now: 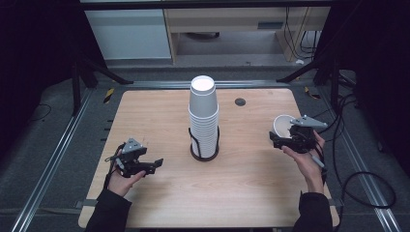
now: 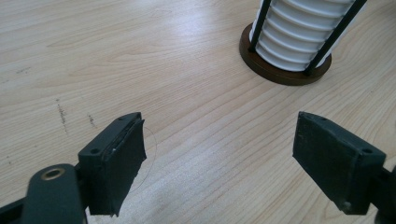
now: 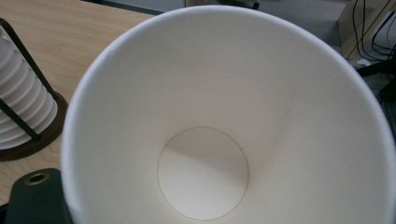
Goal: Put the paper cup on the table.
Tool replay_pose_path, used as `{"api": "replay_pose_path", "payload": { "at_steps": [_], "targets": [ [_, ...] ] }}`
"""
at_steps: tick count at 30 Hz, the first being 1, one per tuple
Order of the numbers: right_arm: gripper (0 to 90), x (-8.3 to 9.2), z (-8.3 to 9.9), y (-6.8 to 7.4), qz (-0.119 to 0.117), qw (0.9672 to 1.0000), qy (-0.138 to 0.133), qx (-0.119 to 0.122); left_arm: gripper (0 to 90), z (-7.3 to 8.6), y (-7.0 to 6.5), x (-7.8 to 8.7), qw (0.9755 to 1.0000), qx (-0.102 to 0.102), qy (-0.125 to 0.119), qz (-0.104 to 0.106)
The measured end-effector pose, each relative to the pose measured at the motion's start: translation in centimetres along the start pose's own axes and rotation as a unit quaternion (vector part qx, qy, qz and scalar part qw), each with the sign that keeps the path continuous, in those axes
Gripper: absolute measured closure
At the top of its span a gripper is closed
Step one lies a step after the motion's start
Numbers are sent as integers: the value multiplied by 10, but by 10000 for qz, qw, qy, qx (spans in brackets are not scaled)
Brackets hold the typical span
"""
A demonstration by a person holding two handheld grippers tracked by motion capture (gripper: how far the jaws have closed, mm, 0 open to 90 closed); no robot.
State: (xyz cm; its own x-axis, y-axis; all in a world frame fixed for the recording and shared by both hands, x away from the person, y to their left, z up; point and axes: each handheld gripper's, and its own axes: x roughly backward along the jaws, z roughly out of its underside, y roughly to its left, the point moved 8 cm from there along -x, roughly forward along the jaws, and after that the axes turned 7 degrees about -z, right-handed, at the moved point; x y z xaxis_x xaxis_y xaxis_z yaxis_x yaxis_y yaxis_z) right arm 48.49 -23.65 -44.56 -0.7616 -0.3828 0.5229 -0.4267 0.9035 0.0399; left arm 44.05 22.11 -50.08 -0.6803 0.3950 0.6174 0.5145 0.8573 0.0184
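A tall stack of white paper cups [image 1: 203,113] stands in a black wire holder with a round dark base [image 1: 203,155] at the table's middle. My left gripper [image 1: 157,165] rests low at the front left and points toward the holder. In the left gripper view its jaws [image 2: 219,158] stand wide apart over bare wood, with the stack [image 2: 303,32] ahead at the upper right. My right gripper [image 1: 277,138] is at the right edge, shut on a single white paper cup [image 1: 283,123]. The right gripper view looks straight into that cup [image 3: 205,172], which hides the jaws.
The wooden table [image 1: 159,108] has a small black round cap [image 1: 240,101] behind the stack. Cables [image 1: 360,186] lie on the floor to the right. Metal rails [image 1: 53,159] run along both sides, and cabinets stand beyond the far edge.
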Motion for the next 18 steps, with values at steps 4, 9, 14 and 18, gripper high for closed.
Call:
{"api": "replay_pose_path", "payload": {
  "at_steps": [4, 9, 14, 18],
  "targets": [
    [124, -5, 6, 0, 20, 9999, 114, 0, 163, 1, 0, -1, 10000, 9, 14, 10],
    [123, -14, 16, -3, 114, 9991, 408, 26, 162, 1, -1, -1, 10000, 0, 16, 5],
    [123, -18, 18, -3, 125, 9987, 499, 62, 160, 2, -1, -1, 10000, -40, 55, 0],
    [123, -22, 24, -4, 143, 9977, 657, 115, 161, 1, -1, -1, 10000, -71, 48, -14]
  ]
}}
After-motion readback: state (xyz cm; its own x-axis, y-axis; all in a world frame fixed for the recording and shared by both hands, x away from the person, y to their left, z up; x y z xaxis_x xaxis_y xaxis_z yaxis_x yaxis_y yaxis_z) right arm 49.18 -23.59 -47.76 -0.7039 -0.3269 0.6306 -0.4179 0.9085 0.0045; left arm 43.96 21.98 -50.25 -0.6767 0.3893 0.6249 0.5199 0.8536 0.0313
